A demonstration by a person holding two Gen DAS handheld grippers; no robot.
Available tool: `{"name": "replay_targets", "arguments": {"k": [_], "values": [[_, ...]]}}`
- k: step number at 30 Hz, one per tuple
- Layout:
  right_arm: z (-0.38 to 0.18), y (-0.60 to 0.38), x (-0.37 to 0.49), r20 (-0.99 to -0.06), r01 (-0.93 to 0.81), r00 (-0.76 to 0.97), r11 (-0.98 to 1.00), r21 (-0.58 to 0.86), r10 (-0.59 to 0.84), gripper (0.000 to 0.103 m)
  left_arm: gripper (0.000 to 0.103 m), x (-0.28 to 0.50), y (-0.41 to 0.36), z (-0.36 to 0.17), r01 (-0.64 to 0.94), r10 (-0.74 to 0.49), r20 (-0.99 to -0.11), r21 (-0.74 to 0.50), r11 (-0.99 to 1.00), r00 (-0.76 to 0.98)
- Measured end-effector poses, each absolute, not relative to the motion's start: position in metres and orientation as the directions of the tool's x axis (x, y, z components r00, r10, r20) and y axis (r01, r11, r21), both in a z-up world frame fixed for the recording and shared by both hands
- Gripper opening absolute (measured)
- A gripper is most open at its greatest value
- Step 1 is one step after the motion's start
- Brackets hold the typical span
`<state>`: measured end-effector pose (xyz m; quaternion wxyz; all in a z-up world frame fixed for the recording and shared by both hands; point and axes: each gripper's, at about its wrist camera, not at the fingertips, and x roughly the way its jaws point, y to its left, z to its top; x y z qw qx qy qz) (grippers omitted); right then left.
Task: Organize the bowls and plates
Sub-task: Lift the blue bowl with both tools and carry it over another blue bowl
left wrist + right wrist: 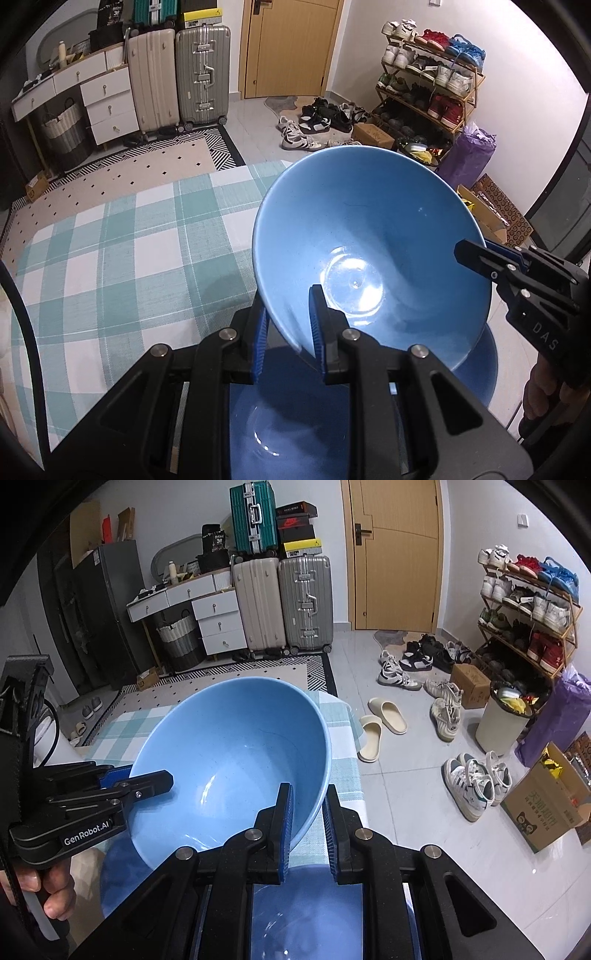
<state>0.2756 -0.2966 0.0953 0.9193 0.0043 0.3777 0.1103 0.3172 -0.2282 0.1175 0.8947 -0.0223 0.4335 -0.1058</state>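
A: Where's the bowl?

B: I have it tilted in the air over the checked table, above a darker bowl lying near me.

A: Grip?

B: Left gripper clenched on the near rim, right gripper clenched on the opposite rim. I'd level both hands together, or it twists.

a bowl hangs tilted above a second bowl on the table, left gripper clamping its near rim, right gripper its opposite rim; suitcases stand behind.
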Motion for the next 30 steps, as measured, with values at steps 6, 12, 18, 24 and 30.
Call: {"name": "replay_targets", "arguments": {"k": [6, 12, 18, 24, 30], "values": [[0.107, -0.289, 0.257, -0.676, -0.208, 0.706, 0.974, 0.087, 0.211, 0.016, 0.018, 0.292, -0.224, 0.131, 0.167, -0.204, -0.761, -0.127, 0.978, 0.615], [0.115, -0.279, 0.238, -0.665, -0.214, 0.716, 0.973, 0.083, 0.214, 0.016, 0.018, 0.269, -0.221, 0.143, 0.164, -0.199, -0.751, -0.122, 0.979, 0.629], [0.120, -0.274, 0.221, -0.654, -0.218, 0.725, 0.973, 0.082, 0.217, 0.016, 0.018, 0.245, -0.217, 0.151, 0.162, -0.194, -0.742, -0.115, 0.980, 0.642], [0.124, -0.262, 0.206, -0.645, -0.227, 0.731, 0.971, 0.077, 0.222, 0.016, 0.018, 0.229, -0.210, 0.154, 0.157, -0.188, -0.738, -0.113, 0.981, 0.647], [0.121, -0.253, 0.196, -0.643, -0.239, 0.730, 0.968, 0.080, 0.233, 0.016, 0.018, 0.207, -0.199, 0.154, 0.145, -0.178, -0.736, -0.109, 0.983, 0.653]]}}
